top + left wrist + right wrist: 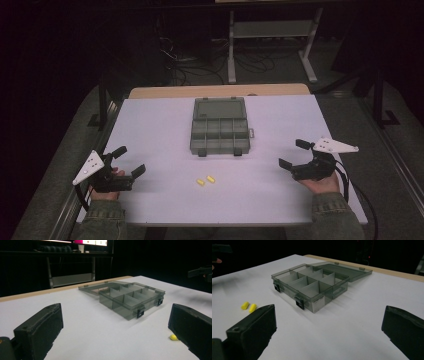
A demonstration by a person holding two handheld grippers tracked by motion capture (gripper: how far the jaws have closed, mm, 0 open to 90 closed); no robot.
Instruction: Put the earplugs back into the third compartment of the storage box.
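On the worktop point(150, 200) we find the compartment box point(219, 134) in the middle, toward the far edge, its lid point(220, 108) laid open flat behind it. Nearer to us, in front of the box and well apart from it, two small earplugs point(205, 180) lie just beside each other. The left gripper point(129, 161) sits at the near left edge and the right gripper point(294, 153) at the near right, the earplugs between them.

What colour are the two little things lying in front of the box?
Yellow. The two small pieces show best in the right gripper view, near the box.
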